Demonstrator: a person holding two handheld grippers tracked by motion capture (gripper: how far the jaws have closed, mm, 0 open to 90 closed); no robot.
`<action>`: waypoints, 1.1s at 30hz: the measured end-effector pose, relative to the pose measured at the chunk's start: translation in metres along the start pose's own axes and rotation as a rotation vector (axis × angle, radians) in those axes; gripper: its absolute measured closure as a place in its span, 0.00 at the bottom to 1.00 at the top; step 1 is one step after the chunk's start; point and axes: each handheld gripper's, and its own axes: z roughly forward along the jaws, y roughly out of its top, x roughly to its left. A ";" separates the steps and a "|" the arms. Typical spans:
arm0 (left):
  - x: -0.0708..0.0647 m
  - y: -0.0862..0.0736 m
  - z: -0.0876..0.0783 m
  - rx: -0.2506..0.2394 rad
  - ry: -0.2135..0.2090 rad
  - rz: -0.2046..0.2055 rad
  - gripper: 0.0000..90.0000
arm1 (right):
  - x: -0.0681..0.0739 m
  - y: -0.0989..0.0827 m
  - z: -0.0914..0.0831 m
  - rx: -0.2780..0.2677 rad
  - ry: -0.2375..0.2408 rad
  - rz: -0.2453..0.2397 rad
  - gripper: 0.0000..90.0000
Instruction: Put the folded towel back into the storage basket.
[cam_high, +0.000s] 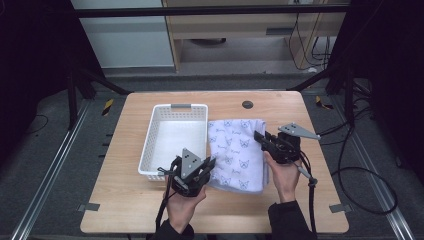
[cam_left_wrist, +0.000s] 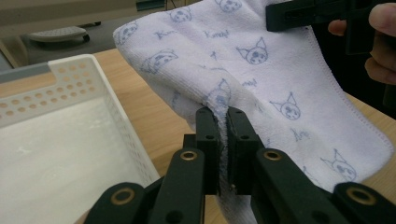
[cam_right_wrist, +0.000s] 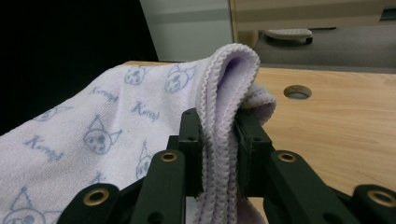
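Observation:
A pale lilac towel (cam_high: 237, 152) printed with small cat faces lies folded on the wooden table, right of a white basket (cam_high: 175, 137). My left gripper (cam_high: 209, 165) is shut on the towel's near left edge; the cloth (cam_left_wrist: 261, 79) rises between its jaws in the left gripper view. My right gripper (cam_high: 260, 137) is shut on the towel's right edge, and the right gripper view has the folded hem (cam_right_wrist: 229, 93) bunched thick between its jaws. Both edges are lifted slightly off the table. The right gripper (cam_left_wrist: 322, 11) also appears at the top of the left gripper view.
The white perforated basket (cam_left_wrist: 70, 93) has nothing in it and stands just left of the towel. A round cable hole (cam_high: 247, 104) sits near the table's far edge. Bare wood (cam_high: 125, 200) lies along the front of the table and at its right side.

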 end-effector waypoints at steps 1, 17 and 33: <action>0.002 0.002 -0.002 -0.001 0.002 0.004 0.94 | 0.001 0.001 0.001 -0.004 0.002 0.000 0.83; 0.030 0.014 -0.027 -0.043 0.047 0.011 0.94 | 0.032 0.024 0.017 -0.052 0.028 -0.021 0.83; 0.050 0.025 -0.044 -0.058 0.085 0.043 0.94 | 0.056 0.040 0.032 -0.084 0.039 -0.042 0.83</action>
